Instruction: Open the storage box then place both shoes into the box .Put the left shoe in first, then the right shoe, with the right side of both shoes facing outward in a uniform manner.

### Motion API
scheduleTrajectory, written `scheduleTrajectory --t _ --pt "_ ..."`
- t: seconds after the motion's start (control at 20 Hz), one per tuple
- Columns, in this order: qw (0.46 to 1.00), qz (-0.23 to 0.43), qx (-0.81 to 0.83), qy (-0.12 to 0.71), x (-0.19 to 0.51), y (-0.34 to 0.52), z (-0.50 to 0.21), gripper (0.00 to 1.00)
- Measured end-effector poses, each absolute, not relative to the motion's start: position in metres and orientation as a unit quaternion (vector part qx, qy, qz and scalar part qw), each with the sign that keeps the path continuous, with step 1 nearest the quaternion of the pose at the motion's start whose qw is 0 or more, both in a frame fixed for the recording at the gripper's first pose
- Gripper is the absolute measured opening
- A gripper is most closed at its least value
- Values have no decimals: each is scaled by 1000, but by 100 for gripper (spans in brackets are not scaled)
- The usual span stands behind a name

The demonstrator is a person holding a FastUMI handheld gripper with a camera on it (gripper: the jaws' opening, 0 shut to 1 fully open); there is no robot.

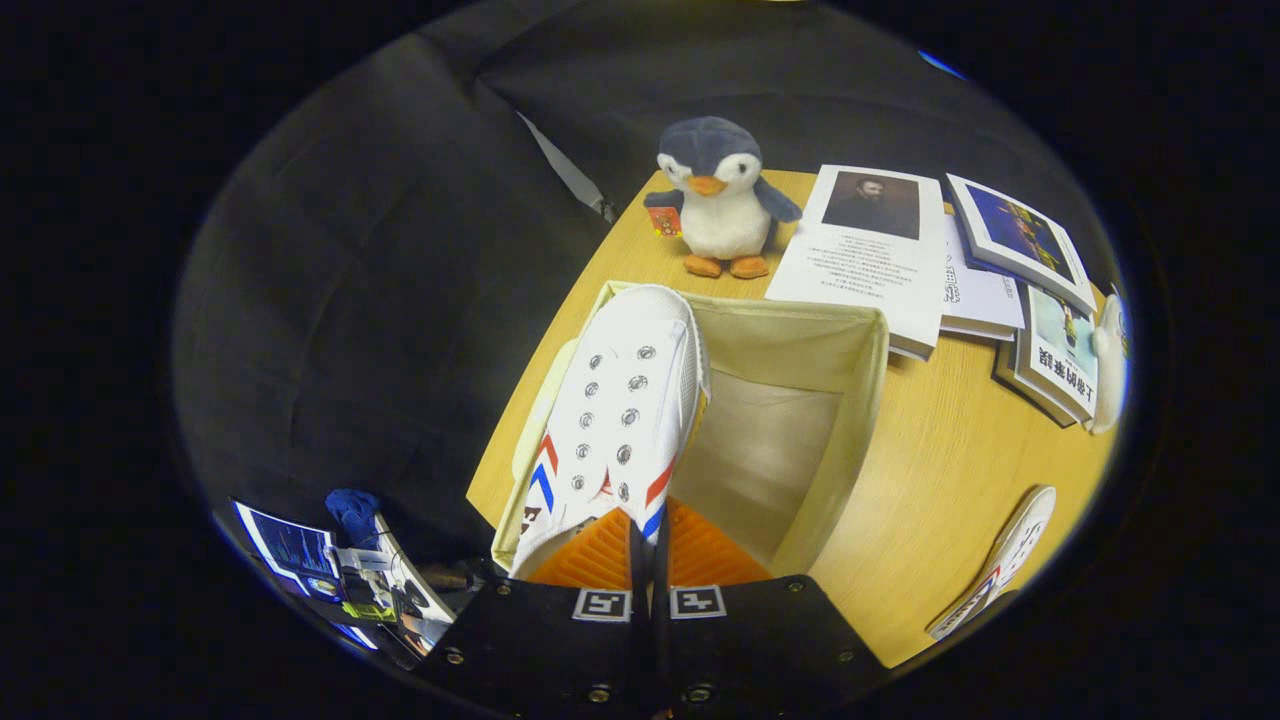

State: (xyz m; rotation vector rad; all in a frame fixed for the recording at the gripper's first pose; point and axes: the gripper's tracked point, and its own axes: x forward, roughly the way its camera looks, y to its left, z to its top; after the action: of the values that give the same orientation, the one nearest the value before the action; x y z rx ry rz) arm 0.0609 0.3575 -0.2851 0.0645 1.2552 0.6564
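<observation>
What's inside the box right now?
The gripper holds a white shoe over the open storage box. The bare bottom shows beside it; the part under the shoe is hidden.

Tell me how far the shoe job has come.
Done: the box stands open. In hand: the hand-held gripper is shut on one shoe, holding it over the box's near-left corner. Left: releasing it there, then packing the second shoe lying on the table.
</observation>
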Motion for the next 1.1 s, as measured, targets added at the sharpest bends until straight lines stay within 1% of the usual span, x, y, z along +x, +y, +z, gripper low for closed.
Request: scheduleTrajectory --t 0.15,0.2,0.25,0.3,0.4,0.5,0.55,0.8,1.1 --pt "757 291 21 585 60 360 -296 0" --pt "754 290 26 589 57 363 -297 3" --pt "754 290 33 589 57 366 -296 14" --pt "752 298 51 585 57 373 -293 20" --pt "755 310 67 574 57 374 -271 41" --pt "773 314 50 549 68 365 -257 89" --pt "782 312 40 538 72 359 -254 96" --pt "796 302 66 520 76 324 -231 96" --pt "820 265 100 498 78 245 -215 96"
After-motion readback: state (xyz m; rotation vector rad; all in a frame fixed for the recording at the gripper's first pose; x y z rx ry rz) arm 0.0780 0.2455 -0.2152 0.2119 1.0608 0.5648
